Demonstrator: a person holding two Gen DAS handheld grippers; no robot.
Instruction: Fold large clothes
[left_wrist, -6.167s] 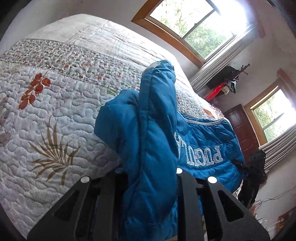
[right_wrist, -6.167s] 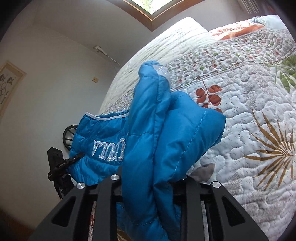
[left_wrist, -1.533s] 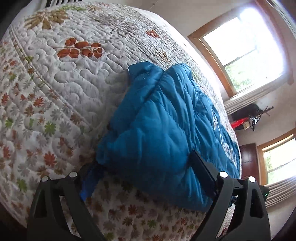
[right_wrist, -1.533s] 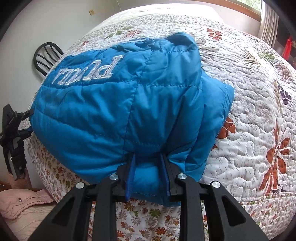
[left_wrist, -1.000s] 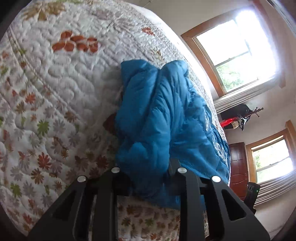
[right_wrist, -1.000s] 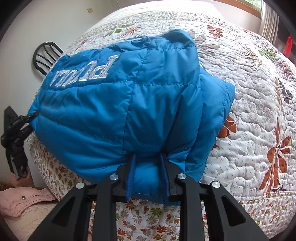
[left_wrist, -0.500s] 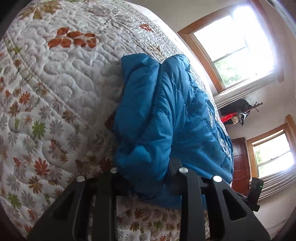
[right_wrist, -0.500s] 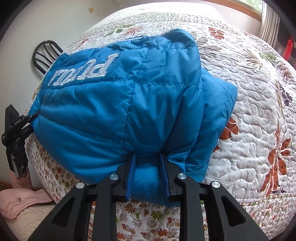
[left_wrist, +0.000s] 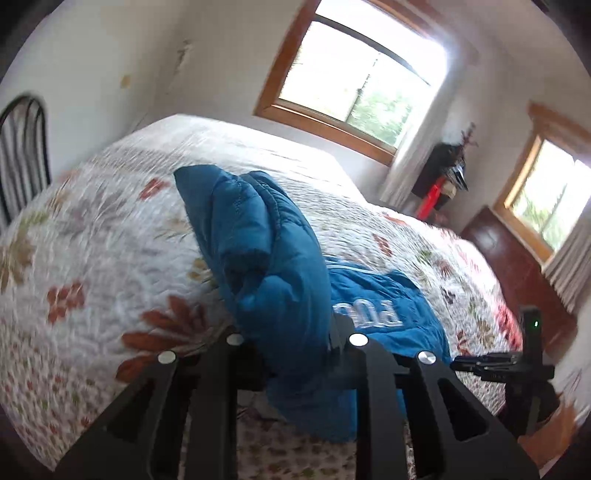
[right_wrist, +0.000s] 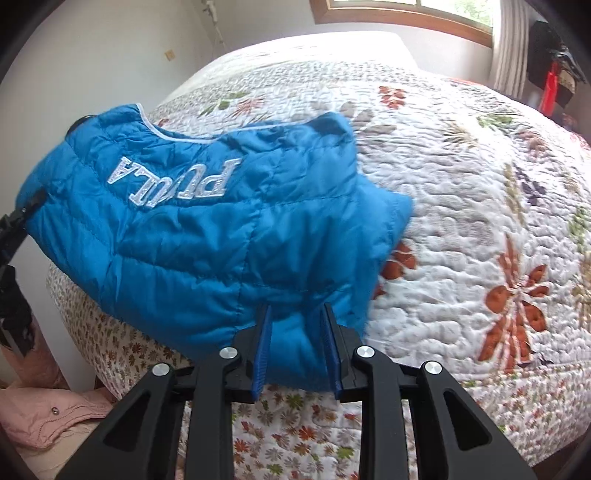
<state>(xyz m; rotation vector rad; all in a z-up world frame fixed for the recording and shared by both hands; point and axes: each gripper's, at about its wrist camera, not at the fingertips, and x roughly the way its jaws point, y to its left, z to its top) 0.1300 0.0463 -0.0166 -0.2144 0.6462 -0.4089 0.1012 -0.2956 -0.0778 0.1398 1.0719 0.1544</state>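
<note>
A blue quilted jacket (right_wrist: 192, 229) with white lettering lies on the near corner of a bed with a floral quilt (right_wrist: 461, 221). My right gripper (right_wrist: 295, 325) is shut on the jacket's near edge, the fabric pinched between its blue pads. In the left wrist view the jacket (left_wrist: 273, 258) is bunched and lifted in a ridge, and my left gripper (left_wrist: 295, 339) is shut on its near end. The other gripper (left_wrist: 517, 365) shows at the right edge of that view.
A black metal chair (left_wrist: 22, 147) stands left of the bed. A pink garment (right_wrist: 48, 413) lies on the floor by the bed corner. Two windows (left_wrist: 354, 85) and a dark wooden cabinet (left_wrist: 517, 266) are beyond the bed.
My left gripper has swung up and round with the jacket end, raising the fabric into a ridge. My right gripper keeps its hold and has shifted slightly.
</note>
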